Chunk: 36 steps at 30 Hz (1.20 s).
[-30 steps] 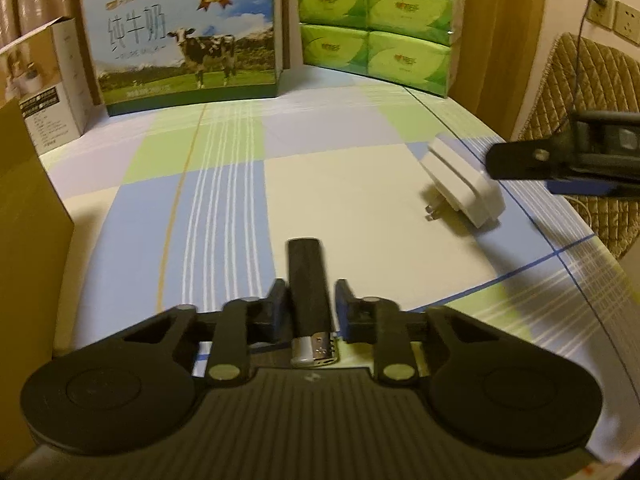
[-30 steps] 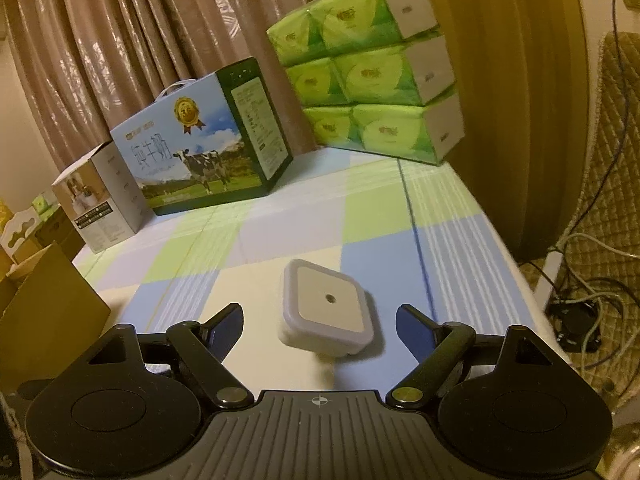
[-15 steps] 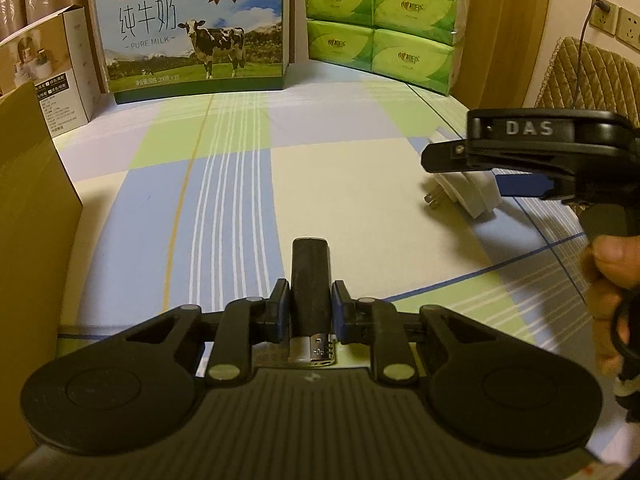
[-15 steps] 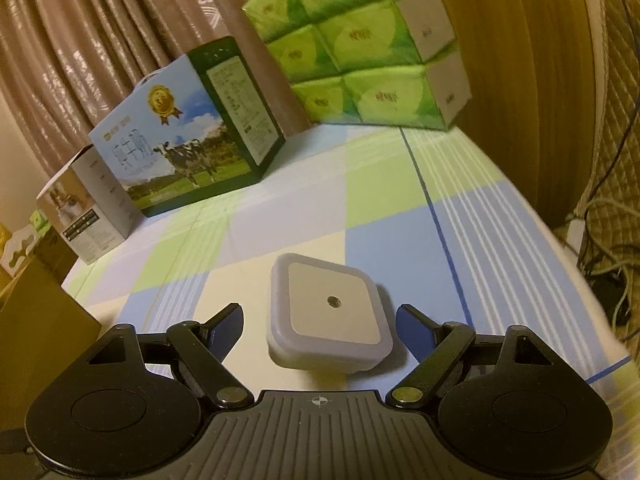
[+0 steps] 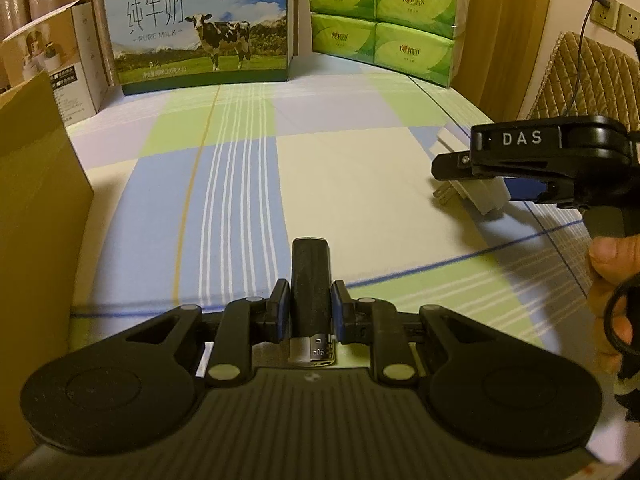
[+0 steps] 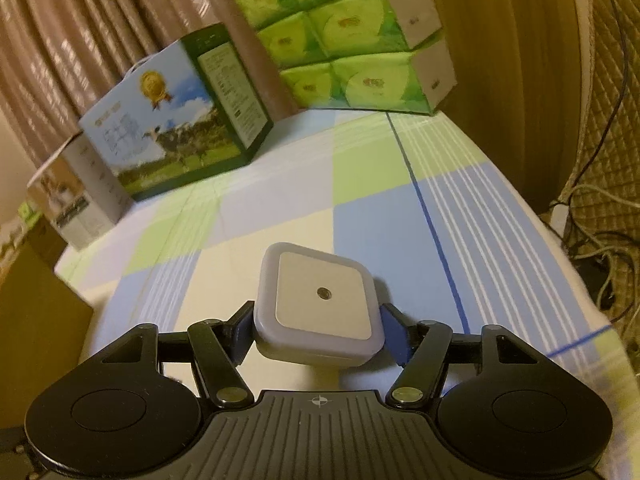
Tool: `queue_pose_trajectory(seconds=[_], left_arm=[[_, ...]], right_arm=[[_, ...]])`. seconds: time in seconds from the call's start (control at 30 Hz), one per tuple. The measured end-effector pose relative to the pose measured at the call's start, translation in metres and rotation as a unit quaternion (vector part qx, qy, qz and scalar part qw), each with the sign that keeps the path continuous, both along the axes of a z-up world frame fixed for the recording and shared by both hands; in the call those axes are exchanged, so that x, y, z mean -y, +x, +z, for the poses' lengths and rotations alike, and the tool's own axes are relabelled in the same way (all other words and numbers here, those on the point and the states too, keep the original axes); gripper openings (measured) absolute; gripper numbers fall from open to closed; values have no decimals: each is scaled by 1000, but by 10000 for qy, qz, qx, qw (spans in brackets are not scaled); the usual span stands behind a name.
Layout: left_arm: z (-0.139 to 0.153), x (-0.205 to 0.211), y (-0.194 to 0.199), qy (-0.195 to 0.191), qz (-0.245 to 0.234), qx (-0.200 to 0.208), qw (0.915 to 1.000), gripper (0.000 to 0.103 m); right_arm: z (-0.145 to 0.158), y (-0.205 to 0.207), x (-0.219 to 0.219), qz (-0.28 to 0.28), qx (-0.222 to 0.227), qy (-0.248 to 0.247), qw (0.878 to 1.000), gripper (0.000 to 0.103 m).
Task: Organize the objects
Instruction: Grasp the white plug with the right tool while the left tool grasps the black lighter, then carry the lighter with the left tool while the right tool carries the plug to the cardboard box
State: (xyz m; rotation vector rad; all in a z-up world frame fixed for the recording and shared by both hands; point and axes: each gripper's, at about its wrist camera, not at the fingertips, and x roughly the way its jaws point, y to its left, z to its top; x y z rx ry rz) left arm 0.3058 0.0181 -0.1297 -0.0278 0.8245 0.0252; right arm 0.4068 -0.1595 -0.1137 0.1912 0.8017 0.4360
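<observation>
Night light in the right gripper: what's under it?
Under the night light, its plug prongs point at the checked tablecloth. The right gripper hides whether they touch the cloth.

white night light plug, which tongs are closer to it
Right. The right tongs bracket the white night light plug, fingers at its two sides. The left tongs sit away to its left, shut on a black lighter.
</observation>
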Motion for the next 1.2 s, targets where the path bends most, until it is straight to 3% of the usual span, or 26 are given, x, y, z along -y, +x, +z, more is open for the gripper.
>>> queue_pose_trajectory(seconds=[0.43, 0.9, 1.2], left_arm=[[29, 3, -62, -248, 24, -76, 9997, 18], [89, -5, -163, -340, -92, 58, 9994, 18], [131, -18, -228, -370, 3, 312, 9988, 18]], right_arm=[[38, -103, 2, -58, 22, -110, 9999, 62], [69, -233, 21, -346, 115, -165, 9992, 62], [103, -287, 13, -137, 257, -71, 9996, 62]])
